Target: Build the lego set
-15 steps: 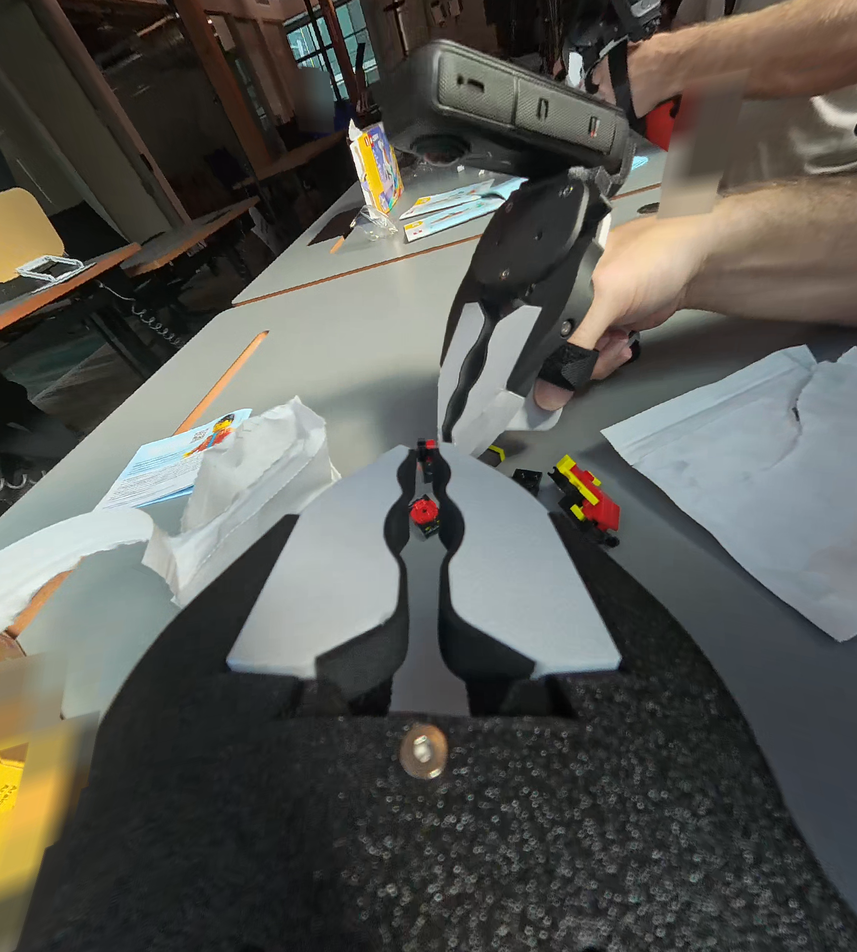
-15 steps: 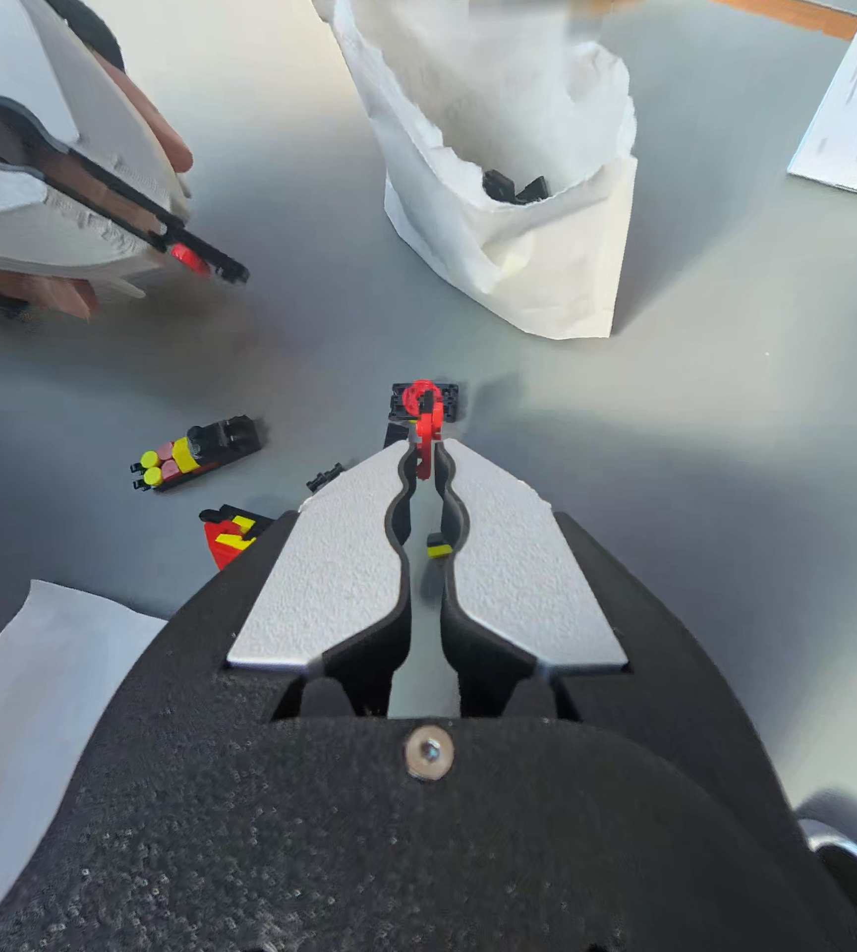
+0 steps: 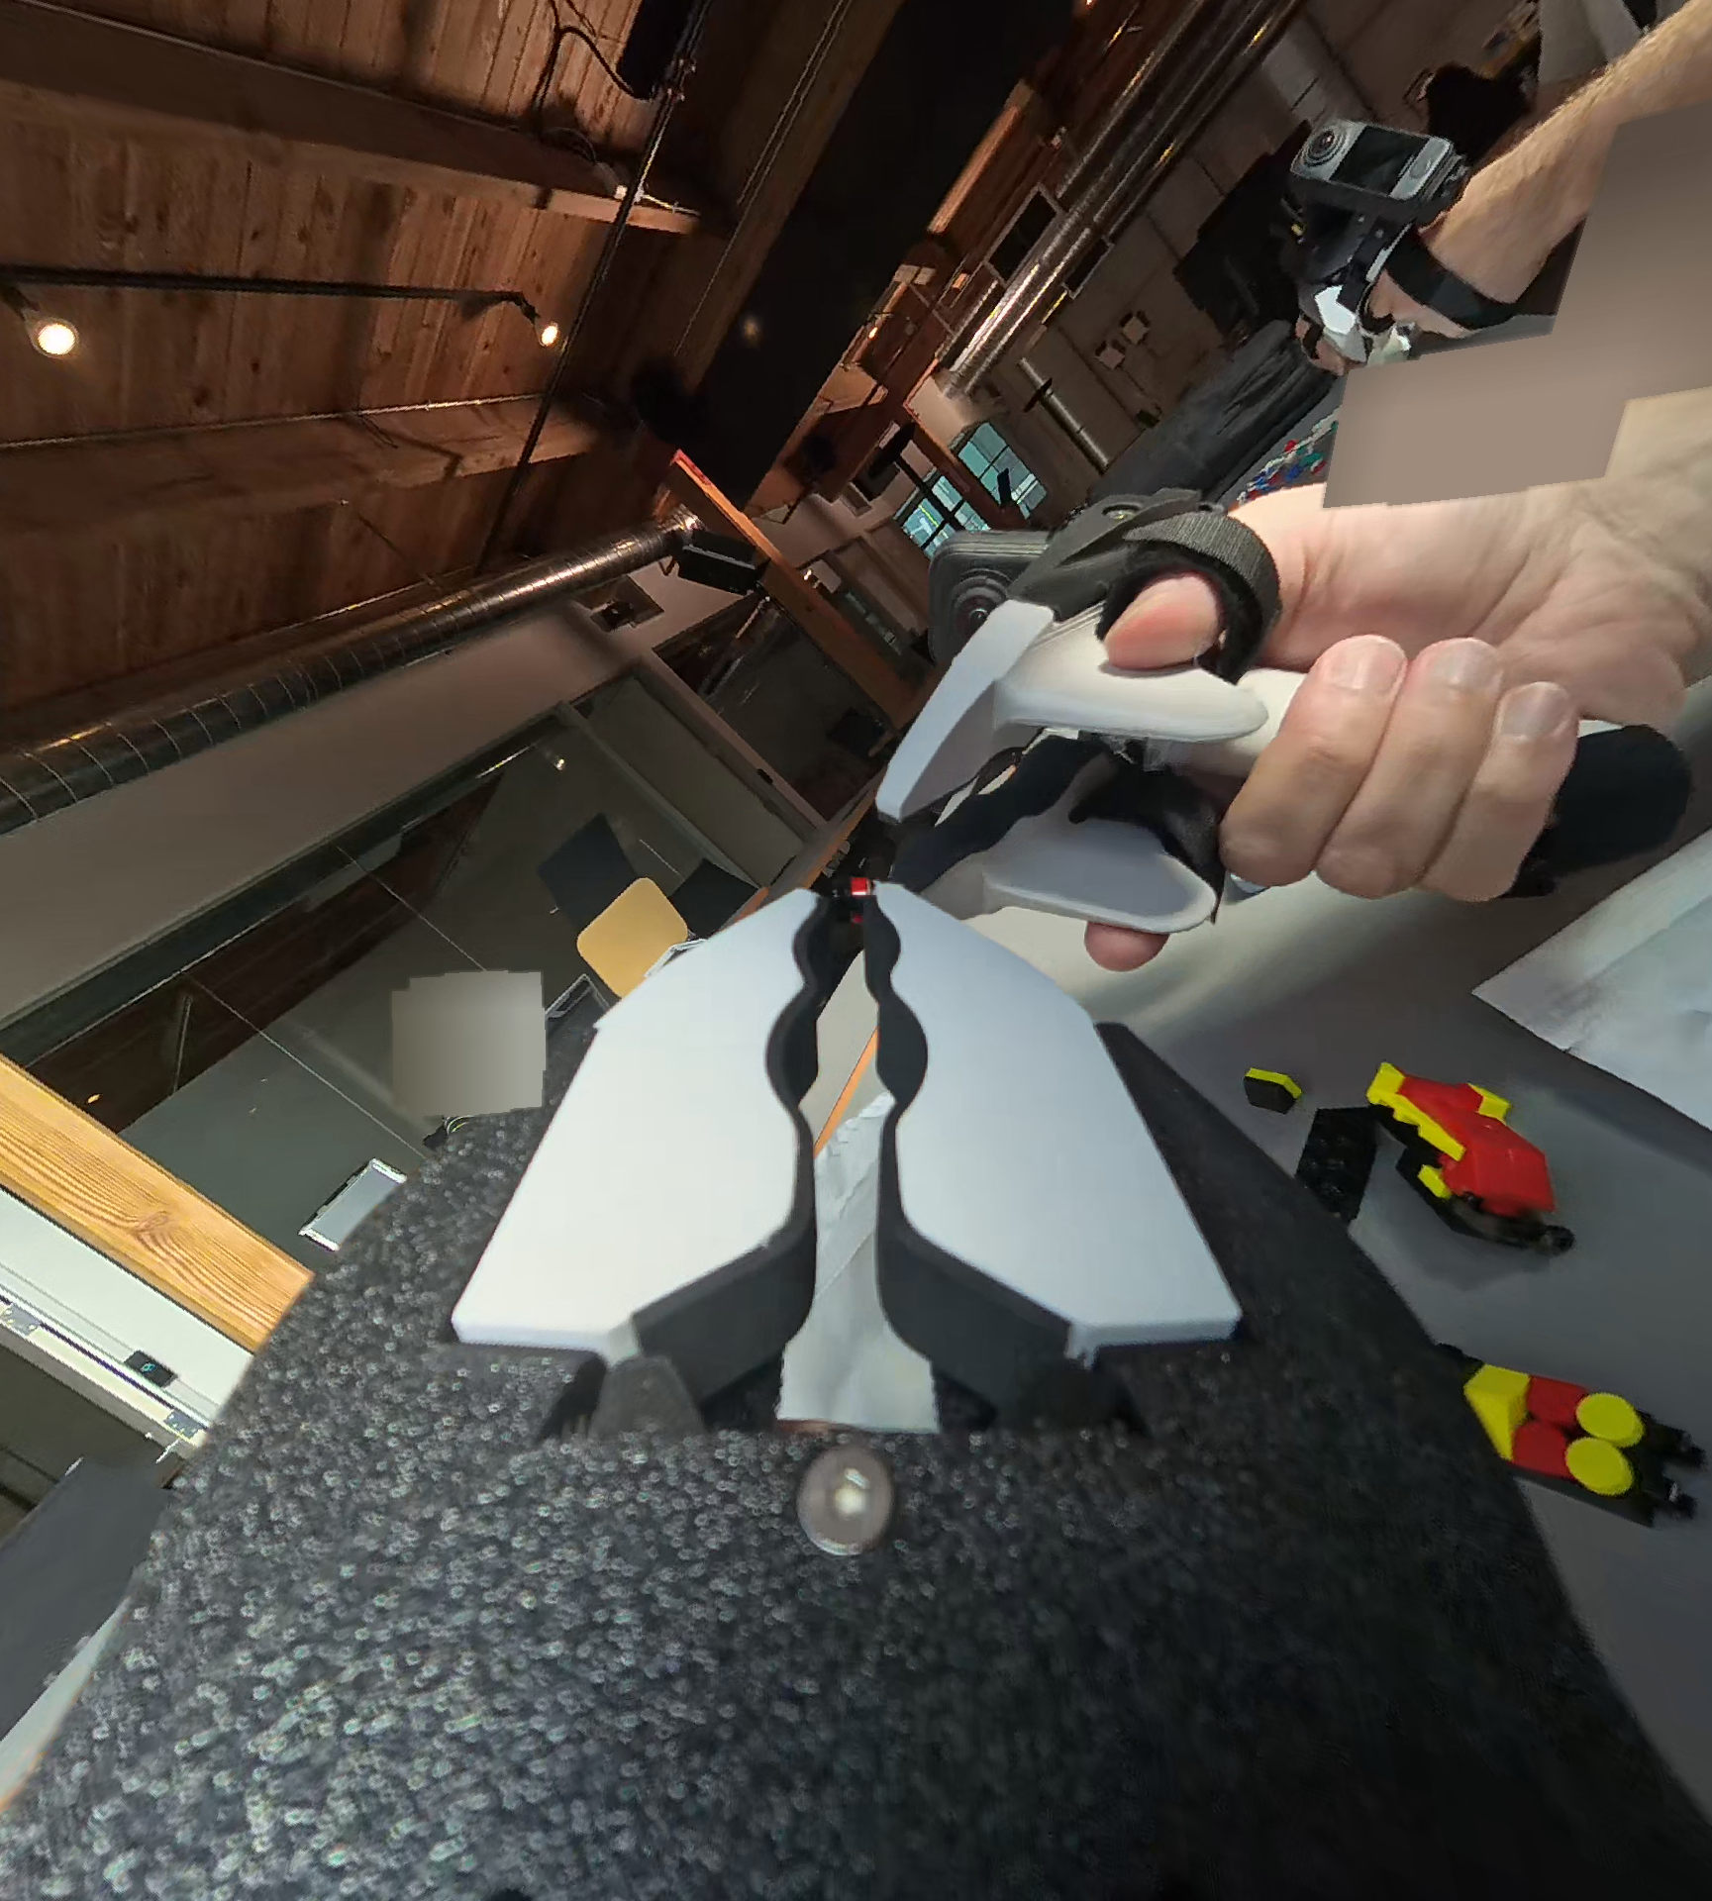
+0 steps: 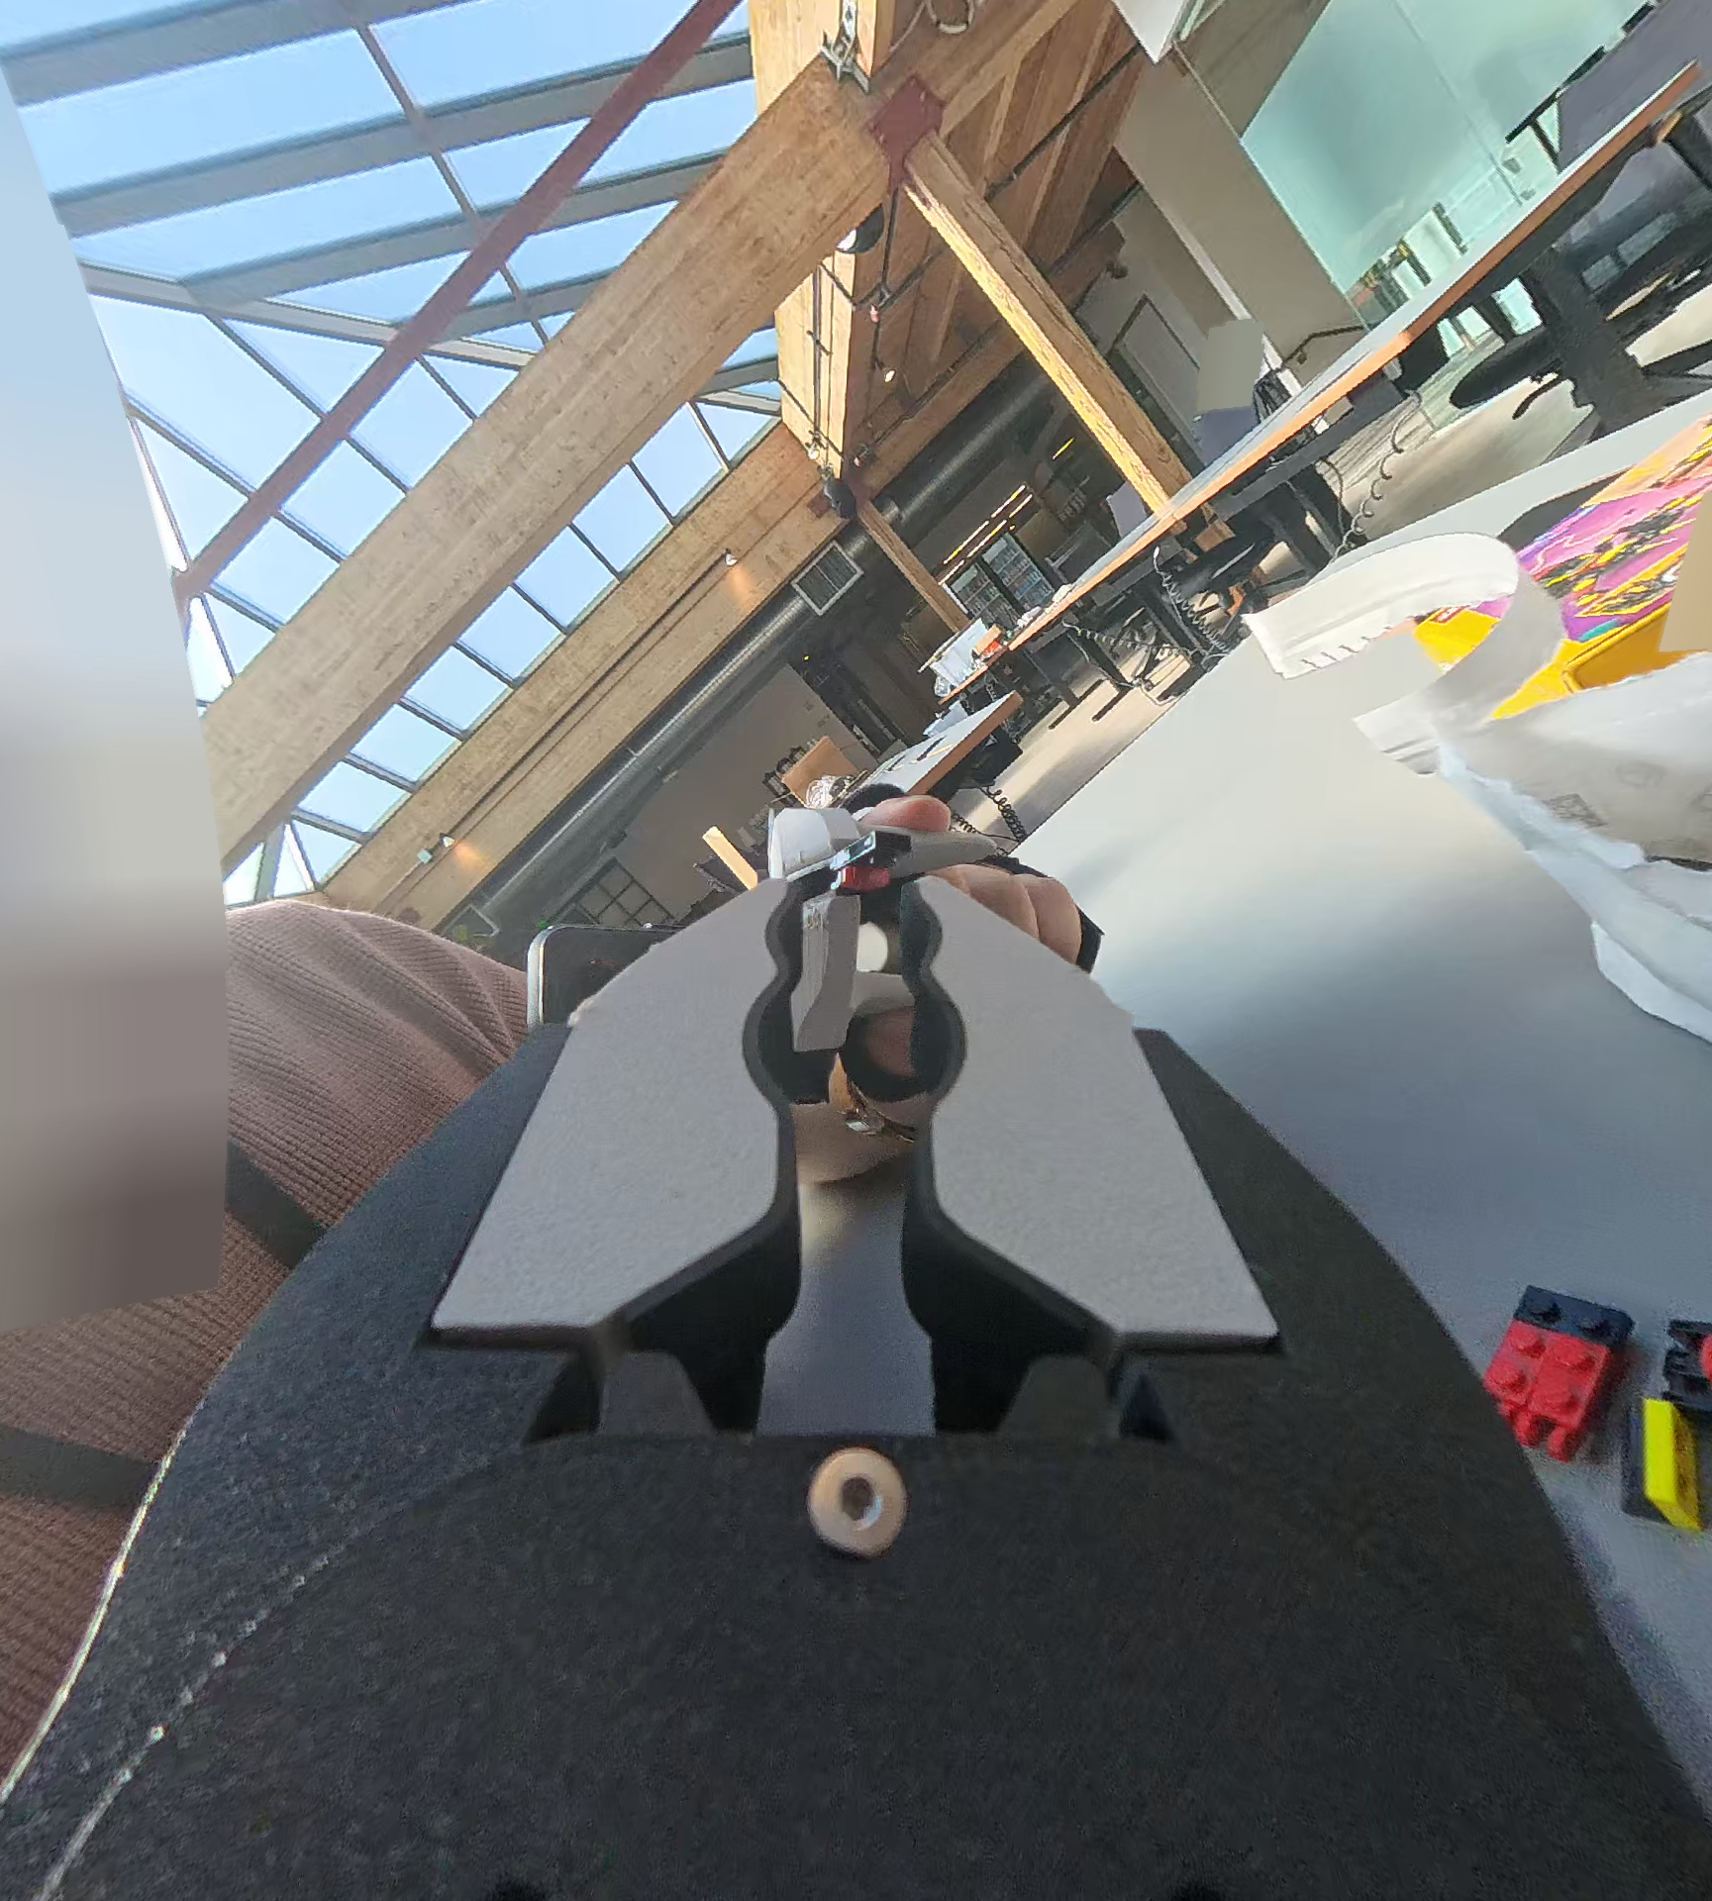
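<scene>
Above the grey table [image 3: 1602, 1029], both hand-held grippers raised tip-to-tip, nearly closed, left [image 3: 843, 905] pinching small red-black piece [image 3: 857, 890], right [image 4: 846, 905] grasp unclear.

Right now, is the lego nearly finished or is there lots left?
Lots left, I'd guess. Done: two small red, yellow and black chunks sit built on the grey table. In hand: the left gripper and right gripper meet in the air around a tiny red and black piece. Left: loose bricks and a paper bag.

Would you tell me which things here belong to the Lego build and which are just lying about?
In the job: left gripper, right gripper, small red-and-black piece, red-yellow assembly, loose red brick.
Lying about: paper sheet, colourful box, yellow chair.
</scene>
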A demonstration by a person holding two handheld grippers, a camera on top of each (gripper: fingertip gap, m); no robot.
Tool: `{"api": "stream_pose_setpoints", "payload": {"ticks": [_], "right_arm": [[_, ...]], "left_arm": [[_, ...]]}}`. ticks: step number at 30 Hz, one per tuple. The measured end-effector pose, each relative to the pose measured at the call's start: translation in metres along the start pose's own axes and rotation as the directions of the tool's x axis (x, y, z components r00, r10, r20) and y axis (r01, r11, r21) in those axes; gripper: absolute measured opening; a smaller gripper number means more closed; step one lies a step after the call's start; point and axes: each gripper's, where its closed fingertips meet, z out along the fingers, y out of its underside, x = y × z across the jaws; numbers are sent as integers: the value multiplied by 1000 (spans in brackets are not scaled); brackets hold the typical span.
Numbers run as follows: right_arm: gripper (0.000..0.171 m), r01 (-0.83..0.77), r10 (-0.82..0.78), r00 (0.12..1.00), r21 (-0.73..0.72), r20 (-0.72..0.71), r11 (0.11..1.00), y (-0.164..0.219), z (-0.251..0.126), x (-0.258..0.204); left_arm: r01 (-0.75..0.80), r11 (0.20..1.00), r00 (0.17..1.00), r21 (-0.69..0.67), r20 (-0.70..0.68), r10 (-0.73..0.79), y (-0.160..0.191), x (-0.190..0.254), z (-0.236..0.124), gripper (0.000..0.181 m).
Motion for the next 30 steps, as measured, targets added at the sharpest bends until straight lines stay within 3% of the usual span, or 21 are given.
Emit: {"api": "stream_pose_setpoints", "payload": {"ticks": [6, 9, 10, 12, 14, 17, 18, 21, 26, 30], "right_arm": [[13, -53, 52, 996, 13, 69, 999, 2, 9, -8], [6, -27, 24, 999, 64, 47, 998, -4, 5, -6], [1, 64, -63, 998, 111, -11, 992, -12, 1, -5], [0, 421, -396, 900, 123, -184, 899, -25, -7, -16], [0, 709, -670, 670, 8, -319, 705, -28, -7, -29], [0, 855, -832, 426, -144, -356, 499, -17, 3, -34], [0, 868, -854, 383, -179, -351, 463, -13, 6, -33], [0, 898, -889, 280, -227, -363, 376, -11, 6, -32], [0, 892, -910, 246, -290, -335, 348, -5, 7, -25], [0, 882, -916, 273, -303, -294, 360, 1, 7, -22]], "left_arm": [[-18, 1000, 1000, 22, -3, 18, -8, 1, 0, 5], [87, 995, 996, 51, -22, -86, -12, -2, -1, 5], [137, 989, 990, 64, -28, -135, -15, -5, -2, 5], [204, 975, 979, 84, -24, -203, -18, -13, -3, 5], [205, 974, 979, 96, -29, -203, -22, -15, -4, 5], [194, 976, 981, 102, -52, -189, -27, -10, -3, 5], [192, 976, 981, 103, -61, -187, -28, -8, -3, 5], [189, 977, 980, 95, -85, -181, -28, -5, -3, 5], [199, 976, 976, 88, -113, -189, -27, -2, -3, 5], [211, 974, 970, 85, -139, -198, -26, -1, -3, 5]]}}
